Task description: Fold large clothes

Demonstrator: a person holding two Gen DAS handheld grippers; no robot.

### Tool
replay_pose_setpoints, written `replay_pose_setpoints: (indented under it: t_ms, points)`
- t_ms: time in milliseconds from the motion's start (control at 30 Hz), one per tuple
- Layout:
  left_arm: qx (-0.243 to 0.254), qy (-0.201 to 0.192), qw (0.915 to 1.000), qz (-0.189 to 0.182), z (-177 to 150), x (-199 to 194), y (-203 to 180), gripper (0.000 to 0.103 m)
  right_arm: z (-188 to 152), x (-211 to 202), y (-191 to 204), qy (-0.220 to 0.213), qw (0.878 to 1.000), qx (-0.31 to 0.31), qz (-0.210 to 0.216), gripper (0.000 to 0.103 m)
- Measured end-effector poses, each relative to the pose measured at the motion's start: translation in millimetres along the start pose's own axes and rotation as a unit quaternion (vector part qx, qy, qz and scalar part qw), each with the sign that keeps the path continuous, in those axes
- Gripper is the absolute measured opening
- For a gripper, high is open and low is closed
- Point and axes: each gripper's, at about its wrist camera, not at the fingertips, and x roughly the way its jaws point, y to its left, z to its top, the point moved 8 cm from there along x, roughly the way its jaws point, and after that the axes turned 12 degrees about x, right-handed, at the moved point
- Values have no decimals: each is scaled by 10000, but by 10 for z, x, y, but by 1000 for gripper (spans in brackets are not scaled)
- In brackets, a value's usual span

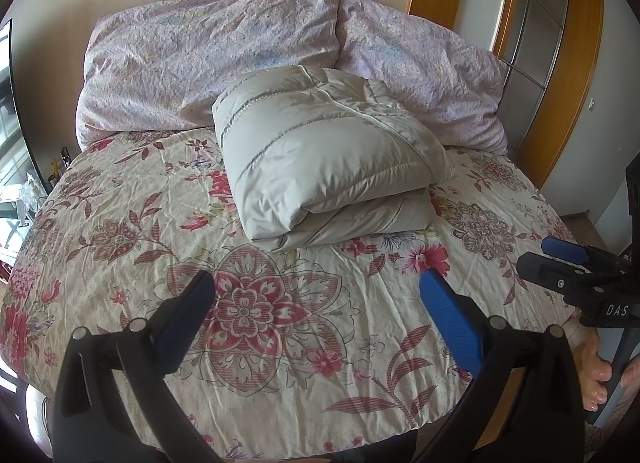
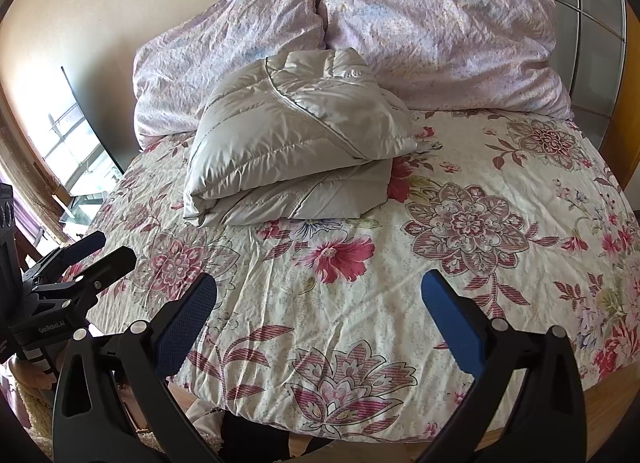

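A grey puffy down jacket lies folded into a thick bundle on the flowered bedspread, in front of the pillows. It also shows in the right wrist view. My left gripper is open and empty, held above the near part of the bed, well short of the jacket. My right gripper is open and empty too, over the bed's near edge. The right gripper shows at the right edge of the left wrist view. The left gripper shows at the left edge of the right wrist view.
Two lilac pillows lean on the beige wall behind the jacket. A wooden door frame stands to the right. A window and a dark screen are to the left. The person's bare foot is by the bed's corner.
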Motion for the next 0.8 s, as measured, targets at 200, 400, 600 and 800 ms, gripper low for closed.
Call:
replay_pose_setpoints:
  t_ms: [200,400,600,800]
  points:
    - [0,3,10000,5,1,2,0,101,-1,1,-2,2,10000,10,-4,102]
    - [0,2,10000,7,5,0,2,101,7,-1,-5,9,10000,-5,8,102]
    - [7,4,10000,5,3,8,1,101,12,0,-3,7,10000,5,2,102]
    - [4,6,10000,4,4,11,-2,101,16,3,-10,12,10000,6,7,102]
